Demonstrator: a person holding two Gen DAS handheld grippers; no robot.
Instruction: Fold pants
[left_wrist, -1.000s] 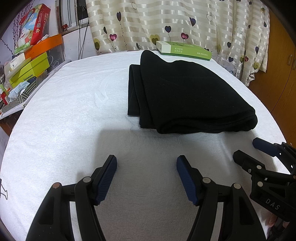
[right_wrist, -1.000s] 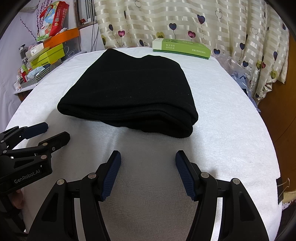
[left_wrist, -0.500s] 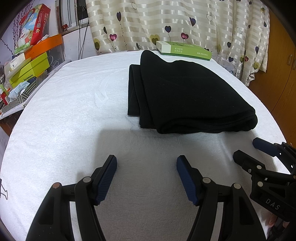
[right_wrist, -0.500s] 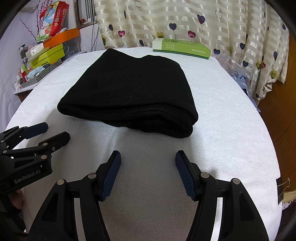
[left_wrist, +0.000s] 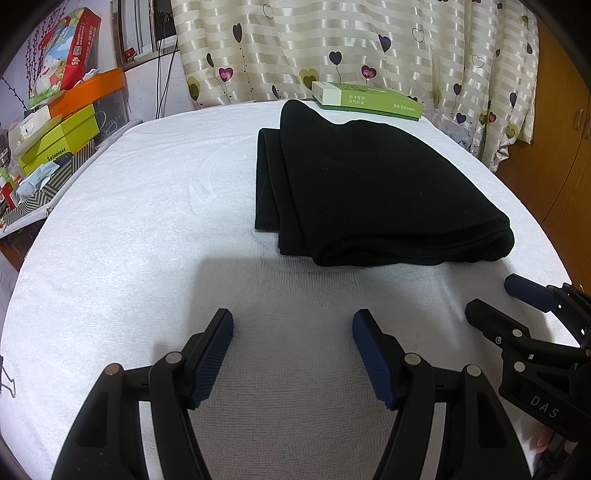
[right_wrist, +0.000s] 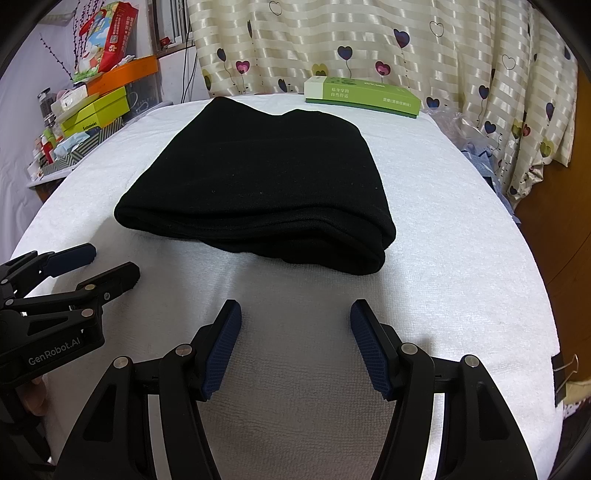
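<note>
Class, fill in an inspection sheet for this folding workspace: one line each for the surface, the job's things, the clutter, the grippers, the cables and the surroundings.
Surface: white towel covers the table, mostly smooth.
Job's things: black pants lie folded in a compact stack, touched by neither gripper.
Clutter: green box at the far edge; stacked boxes on a side shelf.
Grippers: left gripper and right gripper both open, empty, short of the pants.
Cables: dark cords hang by the window.
Surroundings: heart-print curtain behind; wooden cabinet at one side.
</note>
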